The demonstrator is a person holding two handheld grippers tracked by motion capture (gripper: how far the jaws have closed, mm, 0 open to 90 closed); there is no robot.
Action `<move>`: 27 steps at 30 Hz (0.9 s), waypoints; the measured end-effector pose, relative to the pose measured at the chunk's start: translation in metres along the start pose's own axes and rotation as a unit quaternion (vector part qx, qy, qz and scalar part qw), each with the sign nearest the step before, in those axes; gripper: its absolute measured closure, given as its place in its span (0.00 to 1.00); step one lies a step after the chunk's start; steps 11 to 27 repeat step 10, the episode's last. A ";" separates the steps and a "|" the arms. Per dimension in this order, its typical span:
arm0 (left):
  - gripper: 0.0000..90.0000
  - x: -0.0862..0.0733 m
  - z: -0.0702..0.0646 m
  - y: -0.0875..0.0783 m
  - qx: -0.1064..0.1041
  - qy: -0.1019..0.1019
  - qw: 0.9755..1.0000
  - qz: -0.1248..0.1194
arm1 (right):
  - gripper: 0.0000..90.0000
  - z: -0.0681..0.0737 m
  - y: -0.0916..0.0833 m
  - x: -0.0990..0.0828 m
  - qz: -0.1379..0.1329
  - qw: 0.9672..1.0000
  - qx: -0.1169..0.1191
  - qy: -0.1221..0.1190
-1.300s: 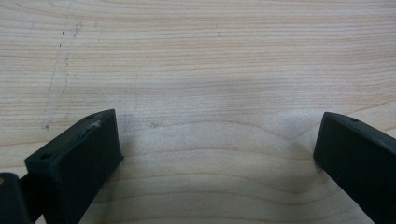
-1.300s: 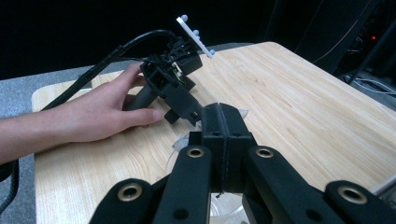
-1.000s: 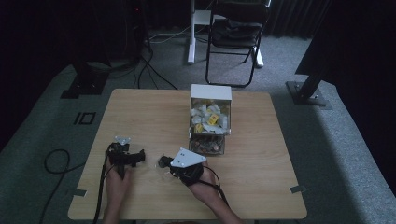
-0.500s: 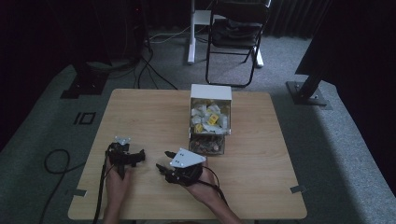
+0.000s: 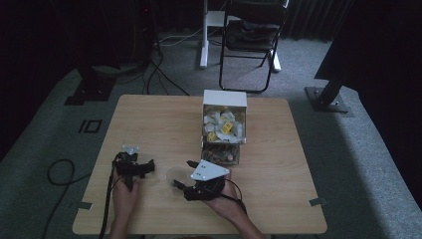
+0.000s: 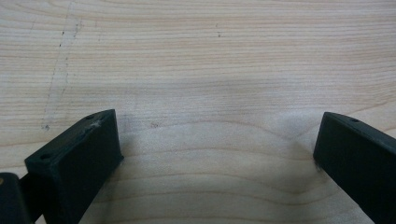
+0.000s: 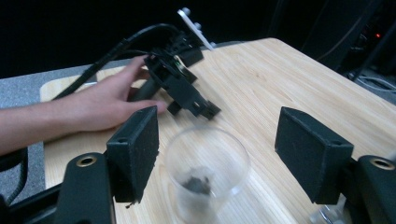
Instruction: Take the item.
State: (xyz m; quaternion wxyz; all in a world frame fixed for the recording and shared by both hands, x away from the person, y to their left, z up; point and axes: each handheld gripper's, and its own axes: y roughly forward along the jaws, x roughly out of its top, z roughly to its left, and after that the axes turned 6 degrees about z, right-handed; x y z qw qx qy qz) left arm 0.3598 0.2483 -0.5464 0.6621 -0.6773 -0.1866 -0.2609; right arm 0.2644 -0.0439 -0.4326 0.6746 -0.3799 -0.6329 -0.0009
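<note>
- One clear plastic cup (image 7: 206,175) stands on the table (image 5: 149,119), between the jaws of my right gripper (image 7: 229,156), which have just been opening and do not touch it.
- Something dark sits in its bottom.
- It looks light, thin and slippery, so I would pinch its sides softly.
- At ten o'clock, my left gripper (image 5: 134,167) rests, jaws apart.
</note>
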 end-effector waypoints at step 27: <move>0.01 0.000 0.000 0.000 0.000 0.000 1.000 0.000 | 0.35 -0.024 -0.024 -0.020 0.002 1.000 -0.019 0.020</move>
